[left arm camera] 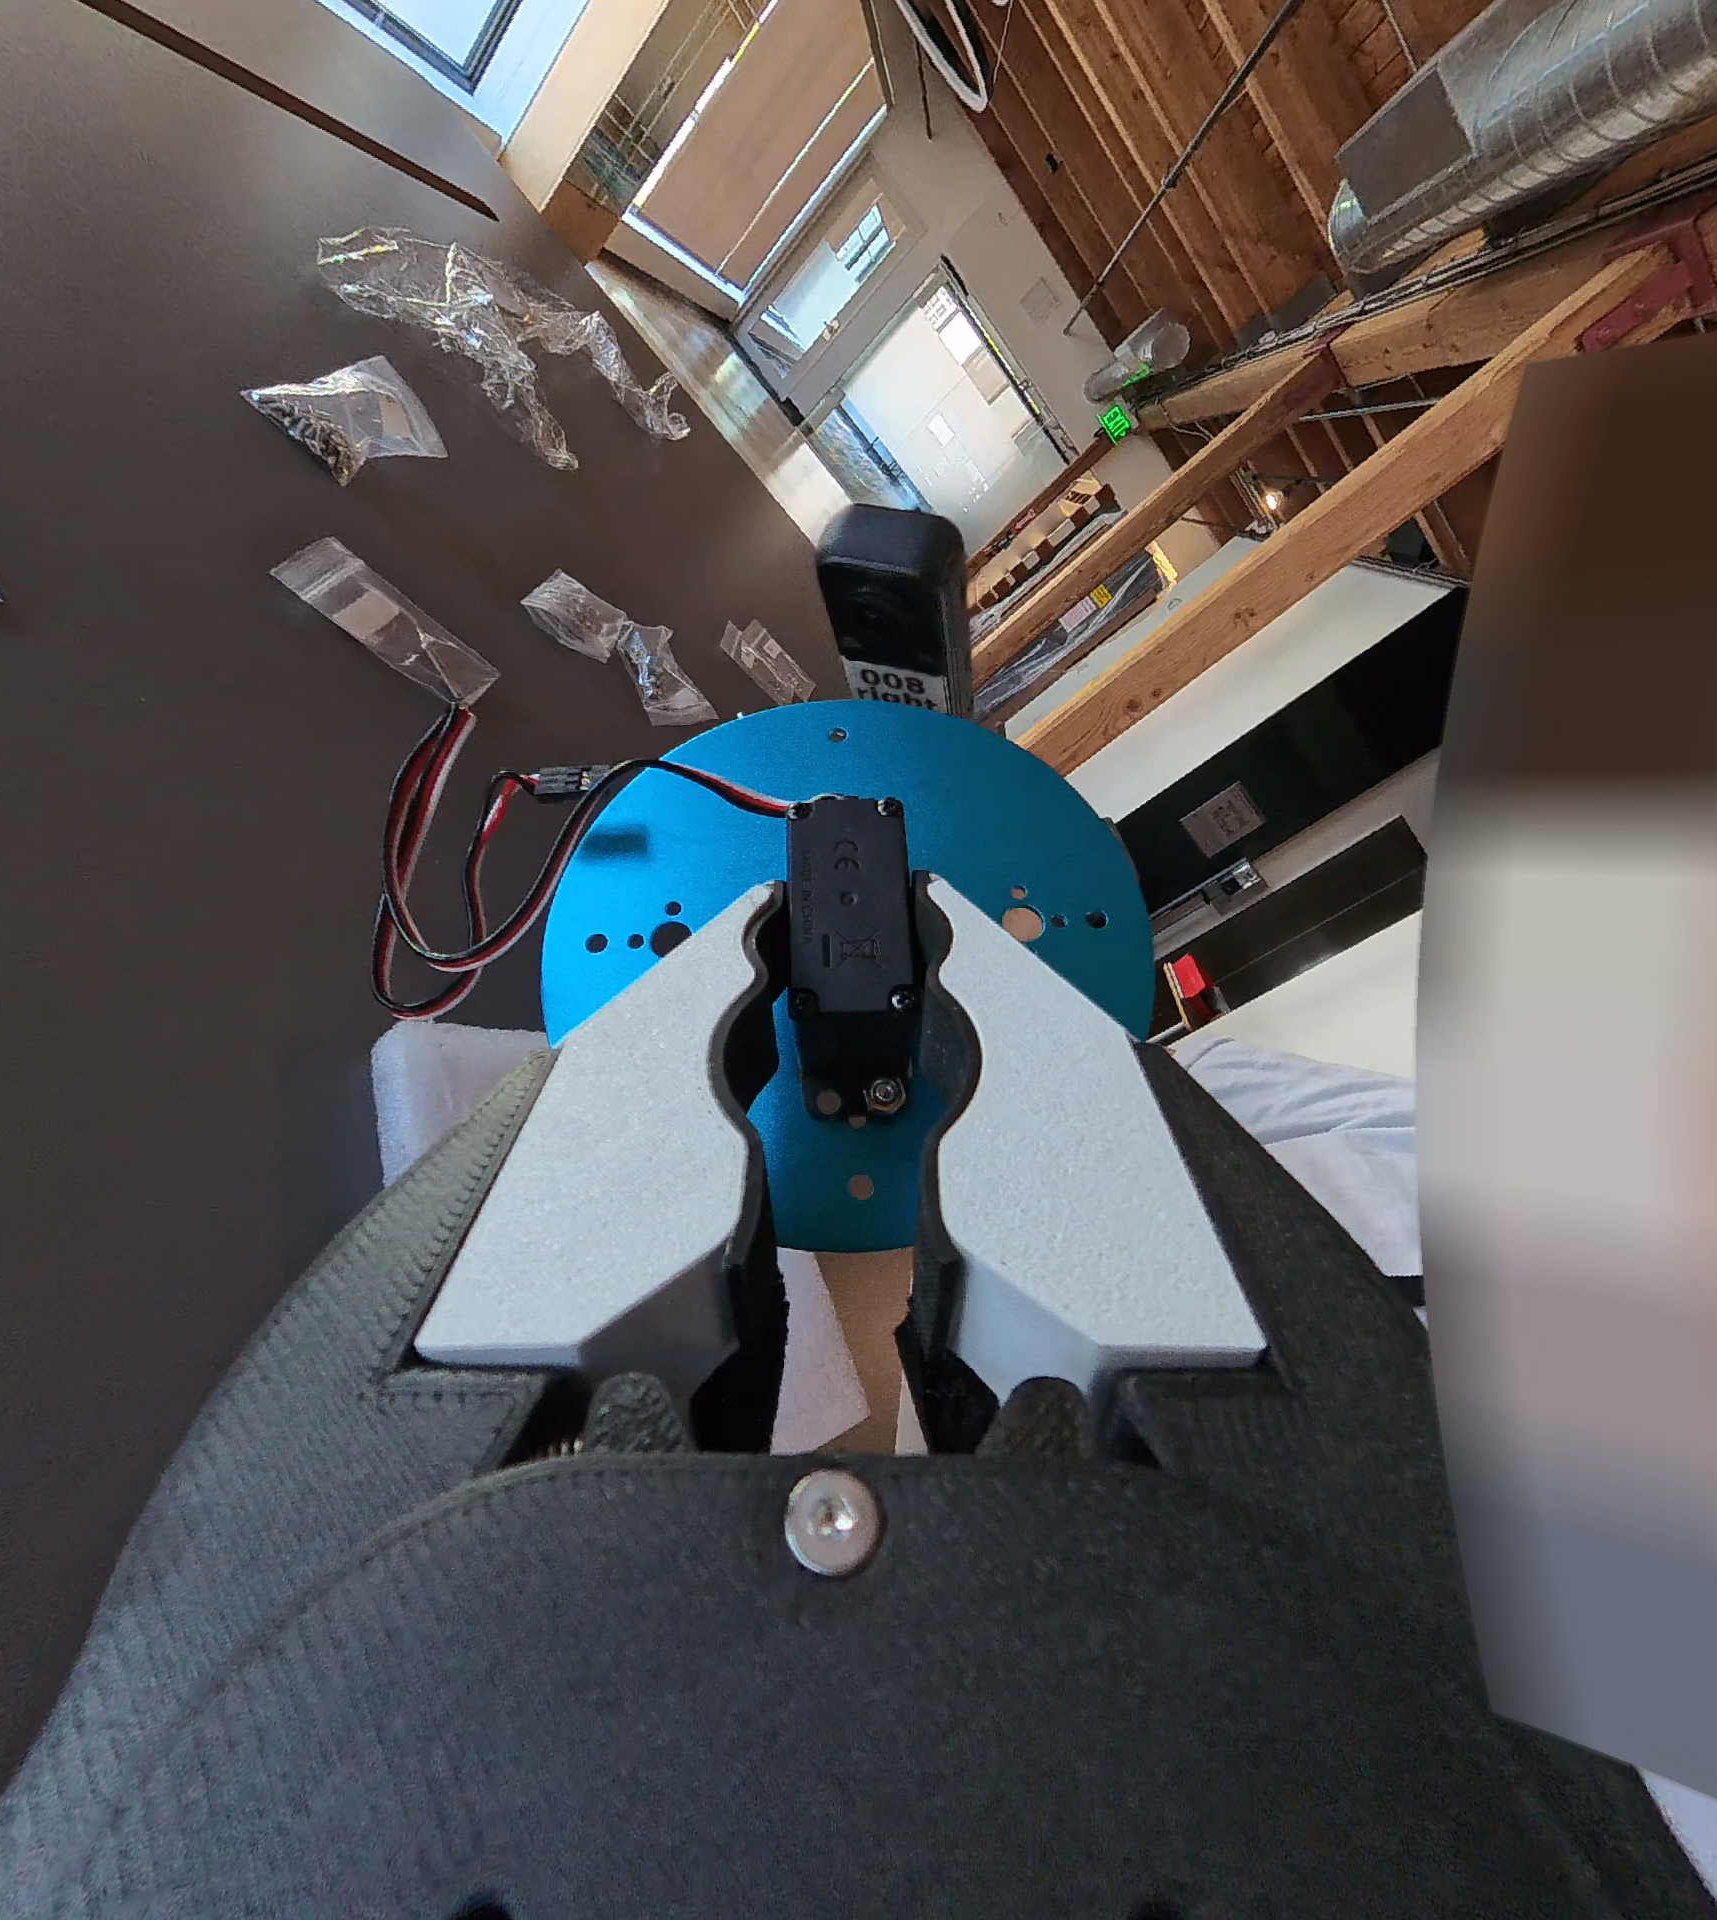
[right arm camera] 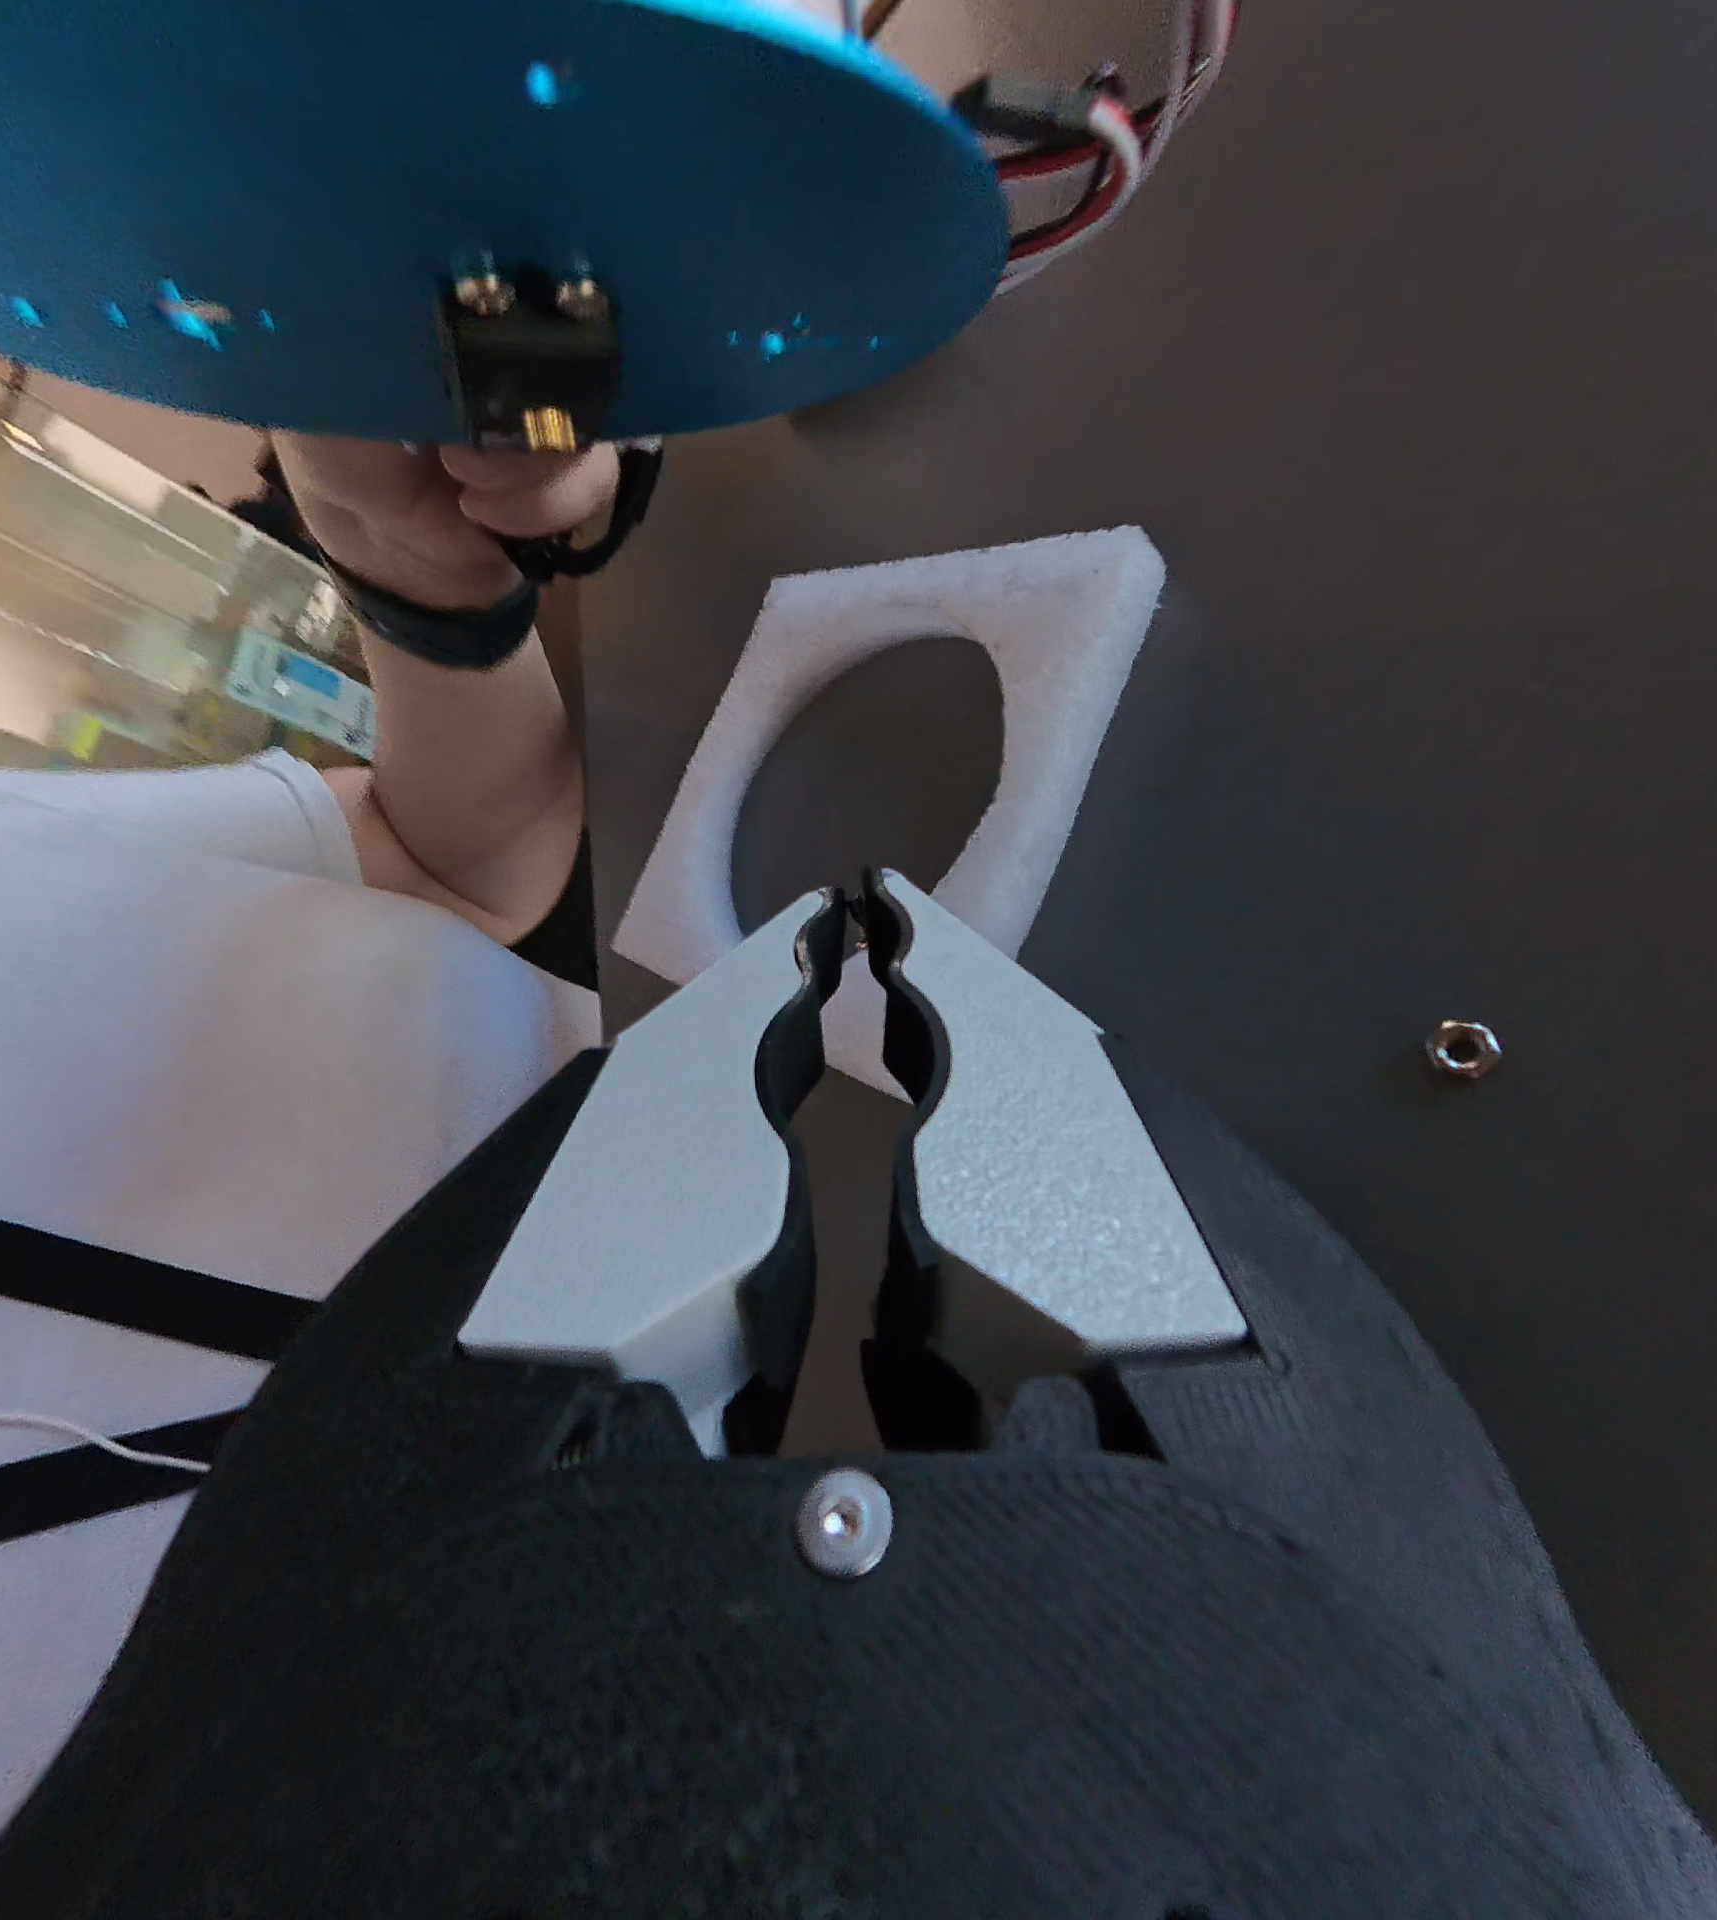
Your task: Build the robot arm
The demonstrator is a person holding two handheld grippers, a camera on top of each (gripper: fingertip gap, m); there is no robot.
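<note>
My left gripper (left arm camera: 849,904) is shut on a black servo (left arm camera: 849,935) mounted through a round blue plate (left arm camera: 999,831), and holds both up off the dark table (left arm camera: 106,935). A nut (left arm camera: 885,1093) sits on the servo's lower flange. The servo's red, white and black cable (left arm camera: 428,883) hangs to the left. In the right wrist view the blue plate (right arm camera: 314,208) is above and beyond my right gripper (right arm camera: 854,896), with the servo's brass shaft (right arm camera: 547,426) pointing towards it. The right jaws are closed, with a small metal part pinched at the tips.
A white foam square with a round hole (right arm camera: 1072,665) lies on the table under the right gripper. A loose nut (right arm camera: 1460,1047) lies to its right. Several small clear bags of hardware (left arm camera: 355,416) lie farther off. A person's hand (right arm camera: 438,520) and white shirt (right arm camera: 158,987) are at the left. Some 10 cm of space lies between my two pairs of fingers.
</note>
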